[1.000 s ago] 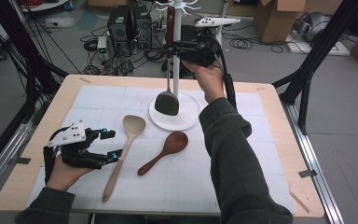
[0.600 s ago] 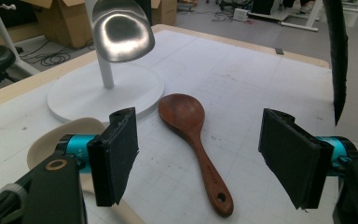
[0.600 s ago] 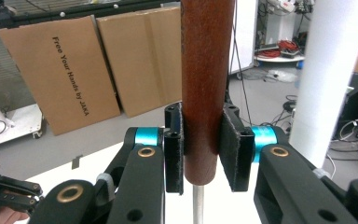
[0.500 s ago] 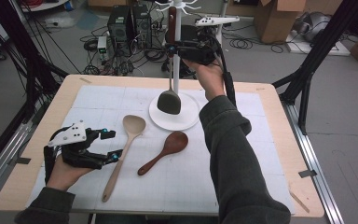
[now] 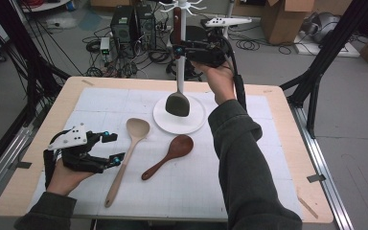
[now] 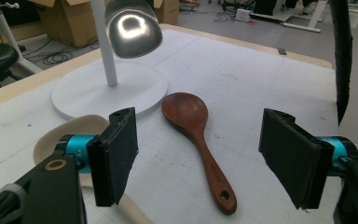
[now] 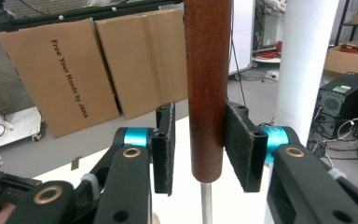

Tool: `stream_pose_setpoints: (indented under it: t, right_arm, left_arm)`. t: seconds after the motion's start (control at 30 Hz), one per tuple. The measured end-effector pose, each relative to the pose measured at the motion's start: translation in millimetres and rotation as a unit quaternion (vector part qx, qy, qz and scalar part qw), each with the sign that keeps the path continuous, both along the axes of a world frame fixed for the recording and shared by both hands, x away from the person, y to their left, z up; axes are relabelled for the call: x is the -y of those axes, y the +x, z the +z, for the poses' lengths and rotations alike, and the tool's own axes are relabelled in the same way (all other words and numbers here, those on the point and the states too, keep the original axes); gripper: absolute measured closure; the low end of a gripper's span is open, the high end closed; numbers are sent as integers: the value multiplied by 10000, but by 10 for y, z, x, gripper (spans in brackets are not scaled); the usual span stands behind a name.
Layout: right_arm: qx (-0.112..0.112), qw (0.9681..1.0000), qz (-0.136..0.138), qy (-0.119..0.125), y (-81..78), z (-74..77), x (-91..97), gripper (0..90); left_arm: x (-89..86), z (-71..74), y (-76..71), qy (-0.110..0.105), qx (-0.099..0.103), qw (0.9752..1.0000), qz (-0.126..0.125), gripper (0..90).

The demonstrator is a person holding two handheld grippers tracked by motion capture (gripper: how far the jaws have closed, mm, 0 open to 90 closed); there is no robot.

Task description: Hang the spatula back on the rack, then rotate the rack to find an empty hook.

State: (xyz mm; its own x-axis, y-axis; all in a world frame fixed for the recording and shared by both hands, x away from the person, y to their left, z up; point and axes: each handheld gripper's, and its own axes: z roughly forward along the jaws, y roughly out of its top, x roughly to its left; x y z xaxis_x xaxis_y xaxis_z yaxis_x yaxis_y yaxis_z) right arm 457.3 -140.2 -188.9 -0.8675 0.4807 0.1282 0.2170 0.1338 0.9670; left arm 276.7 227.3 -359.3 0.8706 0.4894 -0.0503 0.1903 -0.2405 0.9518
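Note:
A ladle with a brown wooden handle (image 5: 177,19) and a metal bowl (image 5: 178,104) hangs upright beside the white pole (image 5: 181,72) of a rack with a round white base (image 5: 195,123). My right gripper (image 5: 176,49) is raised around that handle (image 7: 207,70). Its jaws have just been opening, and the left pad (image 7: 164,149) stands clear of the wood. My left gripper (image 5: 112,147) rests open at the table's left, with nothing between its pads. A pale wooden spoon (image 5: 136,129) lies beside it, and a dark wooden spoon (image 5: 179,146) lies mid-table.
The white mat (image 5: 187,191) covers most of the wooden table (image 5: 287,143). Black frame posts (image 5: 316,81) stand at both sides. Computer towers (image 5: 129,21), cables and cardboard boxes (image 5: 278,19) sit on the floor beyond the far edge.

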Motion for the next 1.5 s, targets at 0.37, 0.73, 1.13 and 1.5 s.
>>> stream_pose_setpoints:
  t: [0.37,0.73,1.13,1.5]
  right_arm:
    - [73,10000,8,30,-42,35,143,671]
    - [310,9994,146,71,-109,229,369,896]
    - [412,9990,185,-12,-101,452,525,898]
    - [461,9987,158,112,40,649,592,898]
  left_arm:
    - [-4,2,-5,-1,14,10000,14,284]
    - [-13,-2,3,-8,-7,10000,22,284]
    - [3,-5,-1,9,-7,10000,13,285]
    - [1,-19,20,65,-42,10000,-27,284]
